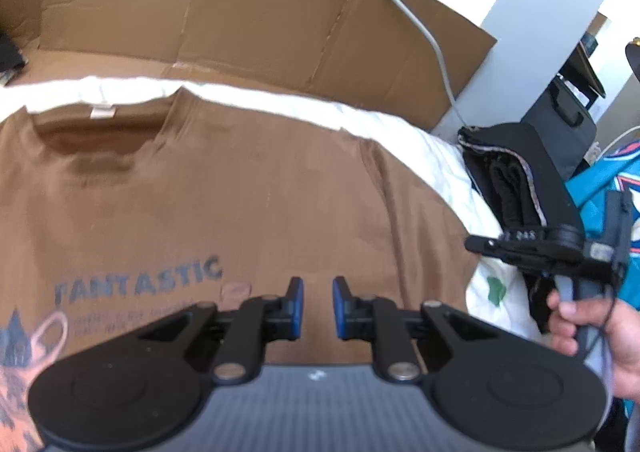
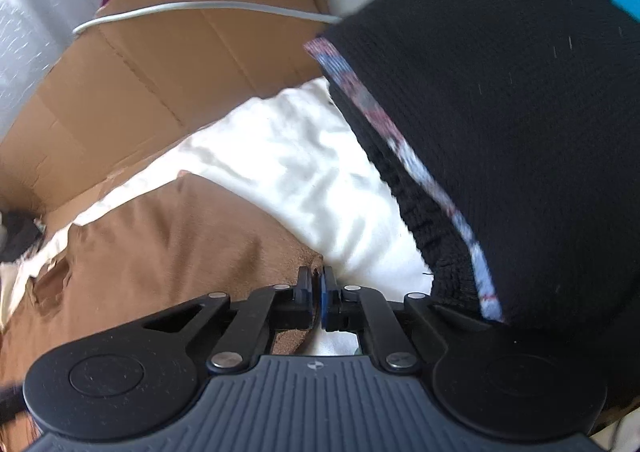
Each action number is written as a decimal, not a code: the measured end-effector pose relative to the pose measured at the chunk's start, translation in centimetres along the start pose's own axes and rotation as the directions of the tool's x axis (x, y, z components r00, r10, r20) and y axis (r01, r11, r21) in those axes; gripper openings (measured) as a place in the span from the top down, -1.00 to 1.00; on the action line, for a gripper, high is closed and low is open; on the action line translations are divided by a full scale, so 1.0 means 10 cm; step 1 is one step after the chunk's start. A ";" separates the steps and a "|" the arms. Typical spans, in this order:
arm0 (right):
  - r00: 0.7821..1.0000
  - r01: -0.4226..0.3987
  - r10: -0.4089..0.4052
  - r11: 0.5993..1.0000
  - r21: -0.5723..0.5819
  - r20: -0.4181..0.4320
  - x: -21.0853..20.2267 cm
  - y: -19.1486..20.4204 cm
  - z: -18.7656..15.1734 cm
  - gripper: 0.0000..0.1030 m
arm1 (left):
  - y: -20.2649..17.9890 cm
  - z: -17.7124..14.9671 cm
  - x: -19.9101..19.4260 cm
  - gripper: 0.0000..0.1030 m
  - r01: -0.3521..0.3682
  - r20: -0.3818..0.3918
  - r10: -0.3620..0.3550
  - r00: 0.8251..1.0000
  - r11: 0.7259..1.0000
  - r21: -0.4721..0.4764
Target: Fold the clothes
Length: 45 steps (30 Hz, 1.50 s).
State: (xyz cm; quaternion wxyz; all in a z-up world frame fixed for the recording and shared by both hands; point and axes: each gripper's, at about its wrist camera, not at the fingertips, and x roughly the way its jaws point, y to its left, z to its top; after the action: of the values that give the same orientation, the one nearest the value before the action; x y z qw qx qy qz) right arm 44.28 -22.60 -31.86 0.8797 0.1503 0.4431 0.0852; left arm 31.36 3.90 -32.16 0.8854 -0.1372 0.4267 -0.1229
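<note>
A brown T-shirt with the print "FANTASTIC" lies flat, front up, on a white sheet, collar toward the far side. My left gripper hovers over the shirt's lower middle, open, with nothing between its blue pads. In the right wrist view the right gripper is shut at the shirt's right edge, a sliver of brown cloth pinched between the pads. The left wrist view shows that gripper from the side at the shirt's right edge, held by a hand.
Flattened cardboard stands behind the sheet with a grey cable over it. A black knit garment with a patterned trim lies close to the right of the right gripper. A teal garment and a dark case are further right.
</note>
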 end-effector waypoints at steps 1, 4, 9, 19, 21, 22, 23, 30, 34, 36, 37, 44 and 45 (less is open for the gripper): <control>1.000 -0.008 0.008 1.000 -0.001 0.005 -0.05 0.02 0.02 0.99 | -0.02 0.06 0.03 0.70 0.002 0.002 -0.002 1.000 1.000 0.000; 0.998 -0.060 0.060 0.998 -0.004 0.028 -0.23 0.10 0.12 0.99 | -0.08 0.22 0.12 0.70 0.003 0.007 -0.003 1.000 1.000 0.005; 0.988 -0.146 0.146 0.989 0.011 0.044 -0.38 0.23 0.25 0.99 | -0.25 0.51 0.34 0.76 0.001 -0.002 -0.001 1.000 0.998 0.060; 0.974 -0.223 0.223 0.975 -0.001 0.031 -0.56 0.37 0.43 1.00 | -0.40 0.99 0.98 0.83 -0.040 -0.007 0.041 0.999 0.991 0.128; 0.971 -0.239 0.238 0.971 0.026 0.033 -0.58 0.36 0.47 1.00 | -0.42 1.06 1.06 0.83 -0.027 -0.002 0.027 1.000 0.988 0.151; 0.969 -0.247 0.246 0.968 0.040 0.034 -0.58 0.36 0.49 1.00 | -0.43 1.08 1.11 0.83 -0.027 -0.006 0.029 1.000 0.987 0.156; 0.966 -0.256 0.255 0.965 0.057 0.035 -0.59 0.35 0.50 1.00 | -0.44 1.09 1.16 0.83 -0.030 -0.011 0.032 0.999 0.987 0.160; 0.955 -0.298 0.296 0.949 0.104 0.031 -0.60 0.38 0.55 1.00 | -0.49 1.16 1.42 0.89 -0.044 0.007 0.043 0.999 0.981 0.188; 0.953 -0.304 0.303 0.946 0.113 0.029 -0.59 0.37 0.54 1.00 | -0.51 1.15 1.55 0.90 -0.045 -0.006 0.047 0.999 0.979 0.198; 0.952 -0.307 0.307 0.944 0.118 0.025 -0.58 0.37 0.54 1.00 | -0.51 1.15 1.61 0.93 -0.050 -0.016 0.054 0.998 0.980 0.191; 0.951 -0.309 0.309 0.943 0.120 0.023 -0.57 0.37 0.54 1.00 | -0.51 1.14 1.64 0.94 -0.051 -0.021 0.056 0.998 0.981 0.187; 0.935 -0.355 0.355 0.927 0.123 0.025 -0.58 0.42 0.56 1.00 | -0.57 1.12 1.78 0.97 -0.065 -0.036 0.073 0.997 0.978 0.200; 0.932 -0.363 0.363 0.924 0.122 0.025 -0.58 0.44 0.57 1.00 | -0.58 1.12 1.79 0.99 -0.067 -0.038 0.076 0.996 0.978 0.198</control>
State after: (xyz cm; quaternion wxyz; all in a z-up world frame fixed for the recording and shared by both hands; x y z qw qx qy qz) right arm 45.35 -21.16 -22.85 0.8382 0.2843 0.4110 0.2184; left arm 50.49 -5.92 -36.37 0.8885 -0.0309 0.4373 -0.1358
